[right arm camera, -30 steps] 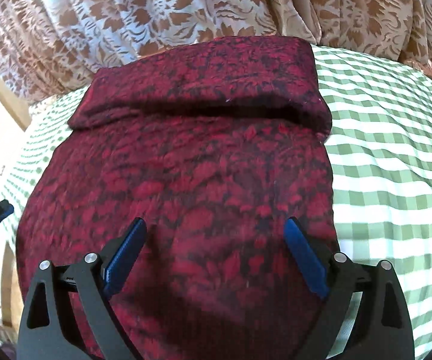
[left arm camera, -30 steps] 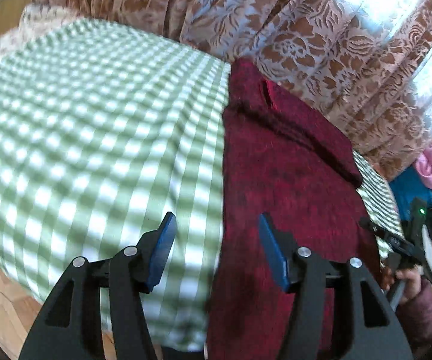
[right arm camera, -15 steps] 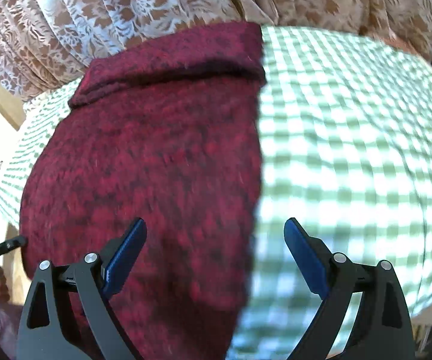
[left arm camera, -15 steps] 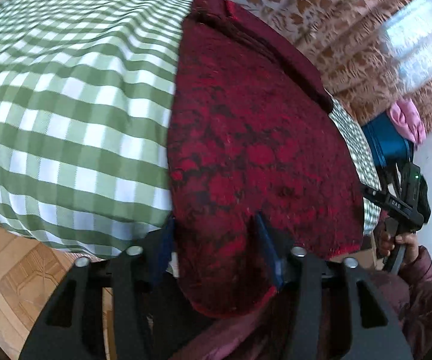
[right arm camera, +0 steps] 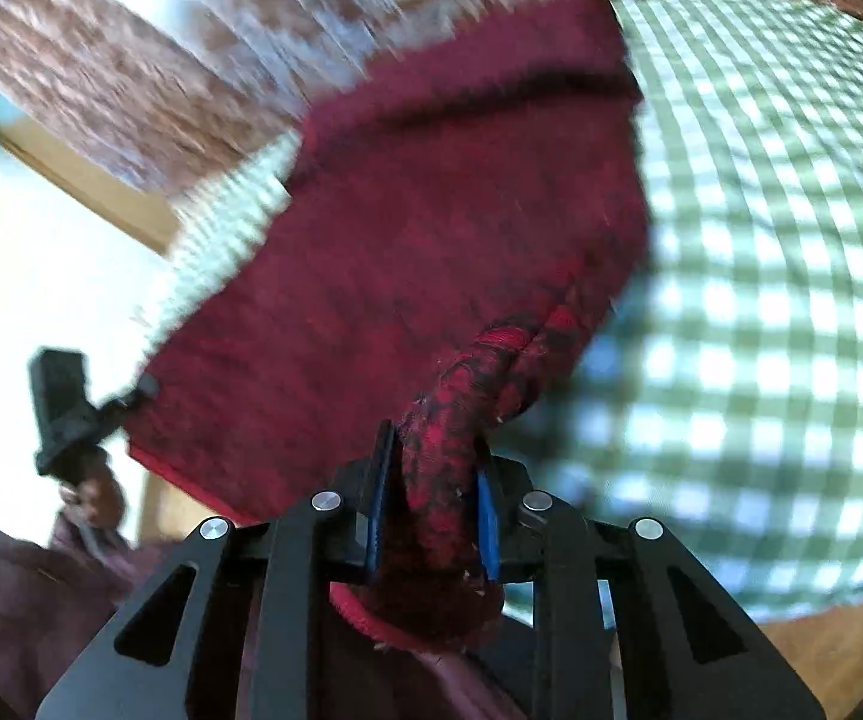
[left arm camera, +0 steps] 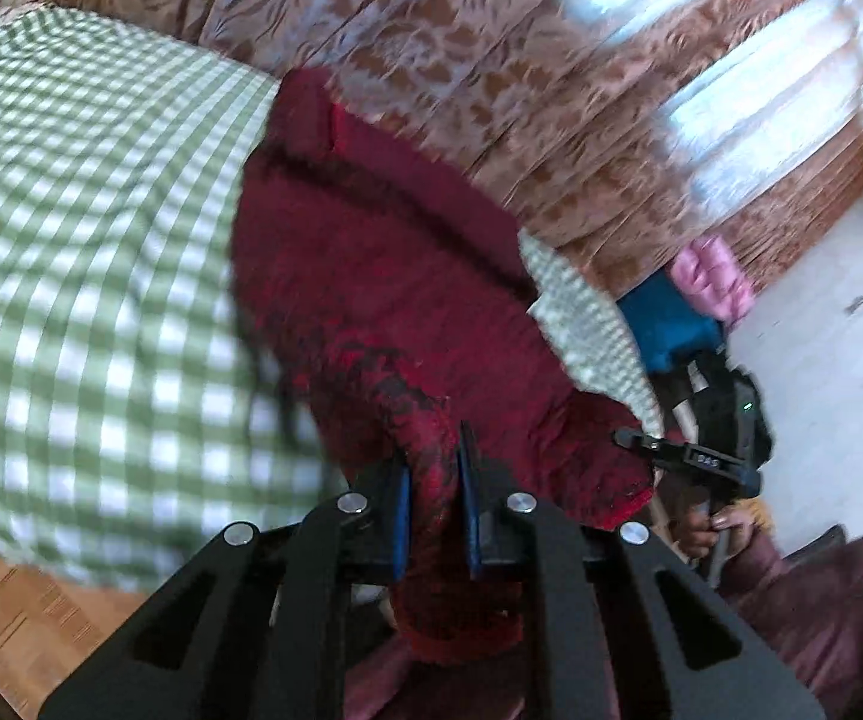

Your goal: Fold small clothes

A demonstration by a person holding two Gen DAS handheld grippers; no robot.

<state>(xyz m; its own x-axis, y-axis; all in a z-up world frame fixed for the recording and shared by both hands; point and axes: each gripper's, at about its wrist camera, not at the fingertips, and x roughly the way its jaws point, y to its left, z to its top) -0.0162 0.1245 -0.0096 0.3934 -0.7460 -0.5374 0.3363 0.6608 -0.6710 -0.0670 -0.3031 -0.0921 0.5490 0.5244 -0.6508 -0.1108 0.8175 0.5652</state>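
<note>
From the left wrist view, the left tongs [left arm camera: 434, 516] are clamped tight on a bunched fold at the near edge of the dark red garment [left arm camera: 383, 276], the cloth squeezed between the two blue pads [left arm camera: 402, 525]. The garment lies spread over the green checked bed cover [left arm camera: 89, 252], reaching from the near edge of the bed to the far edge, where a folded-over band of it sits just before the patterned curtain [left arm camera: 491, 60]. Toward the garment's right near corner the right tongs [left arm camera: 629, 438] show in a hand [left arm camera: 713, 525]; from here I cannot tell their grip. Beyond the bed's corner sit a blue thing [left arm camera: 665, 324] and a pink thing [left arm camera: 713, 276].

From the right wrist view, the right tongs [right arm camera: 431, 516] are closing on a thick roll of the garment's [right arm camera: 431, 228] near edge, with the cloth pressed between the blue pads [right arm camera: 487, 525]. The roll lifts from the bed cover [right arm camera: 761, 240]. At the garment's left near corner the left tongs [right arm camera: 143, 387] meet the cloth, held in a hand [right arm camera: 92, 492] with a maroon sleeve [right arm camera: 29, 588].
</note>
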